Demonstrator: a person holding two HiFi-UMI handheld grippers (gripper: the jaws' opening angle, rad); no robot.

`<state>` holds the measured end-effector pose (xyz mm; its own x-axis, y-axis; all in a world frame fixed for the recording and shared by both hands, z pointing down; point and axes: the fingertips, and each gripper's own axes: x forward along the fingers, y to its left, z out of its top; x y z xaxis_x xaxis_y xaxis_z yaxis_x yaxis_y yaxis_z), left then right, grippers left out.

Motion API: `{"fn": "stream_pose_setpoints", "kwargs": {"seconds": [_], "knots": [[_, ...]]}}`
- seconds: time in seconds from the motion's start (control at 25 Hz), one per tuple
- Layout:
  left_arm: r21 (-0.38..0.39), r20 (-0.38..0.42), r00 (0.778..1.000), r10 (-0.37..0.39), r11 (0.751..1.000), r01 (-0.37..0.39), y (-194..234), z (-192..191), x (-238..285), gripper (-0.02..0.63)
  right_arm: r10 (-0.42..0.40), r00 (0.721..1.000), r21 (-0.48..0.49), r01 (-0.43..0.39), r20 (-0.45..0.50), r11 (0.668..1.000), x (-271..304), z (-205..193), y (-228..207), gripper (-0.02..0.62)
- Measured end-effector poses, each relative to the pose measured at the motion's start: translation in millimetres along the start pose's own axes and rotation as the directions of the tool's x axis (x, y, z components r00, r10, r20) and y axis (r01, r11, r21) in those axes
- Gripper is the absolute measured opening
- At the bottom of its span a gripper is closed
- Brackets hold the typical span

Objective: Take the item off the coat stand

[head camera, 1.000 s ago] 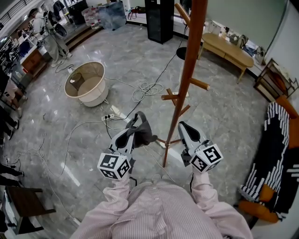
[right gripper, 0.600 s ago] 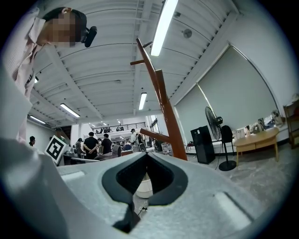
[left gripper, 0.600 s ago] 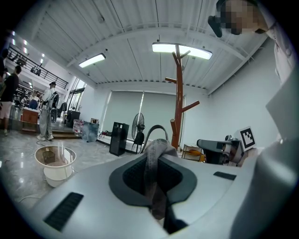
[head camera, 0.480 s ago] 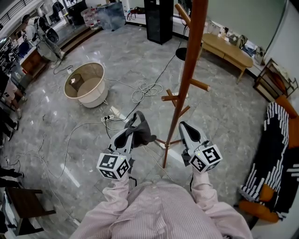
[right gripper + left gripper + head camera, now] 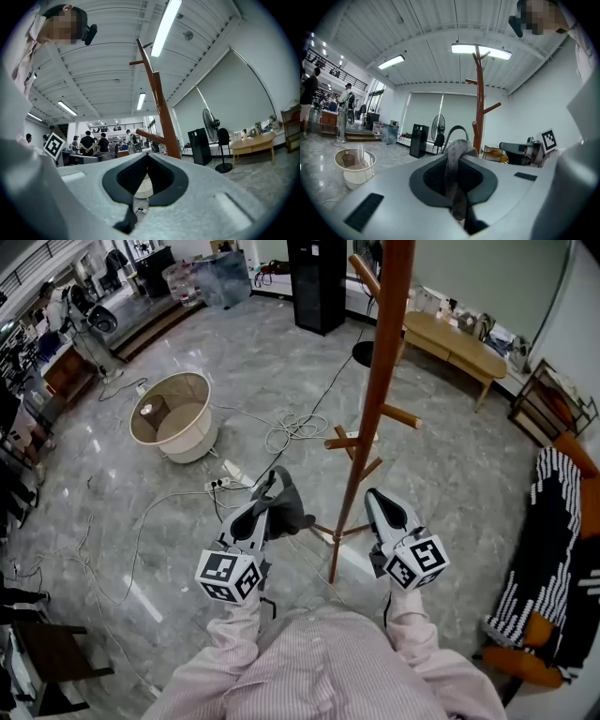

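Left gripper view shows the grey cloth item pinched between my left gripper's closed jaws, held apart from the coat stand so no peg snags it. My right gripper is closed and empty.

Person wore pink-white pinstriped shirt, long sleeves w/ cuffs. Left gripper & right gripper had pale grey shells, dark grey pads at jaws; each carried white cube w/ black square markers.
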<state>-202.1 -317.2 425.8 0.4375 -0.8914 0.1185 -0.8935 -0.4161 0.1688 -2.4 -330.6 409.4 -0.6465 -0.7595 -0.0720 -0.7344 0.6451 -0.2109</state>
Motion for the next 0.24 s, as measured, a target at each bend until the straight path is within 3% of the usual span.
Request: {"fn": "stream_pose_setpoints", "kwargs": {"seconds": [0.24], "knots": [[0.006,-0.001,1.0,0.004,1.0,-0.004,1.8,0.0,-2.1,0.015,-0.021,1.0,0.022,0.021,-0.004,1.0,-1.2,-5.6,-2.1,0.005]]}}
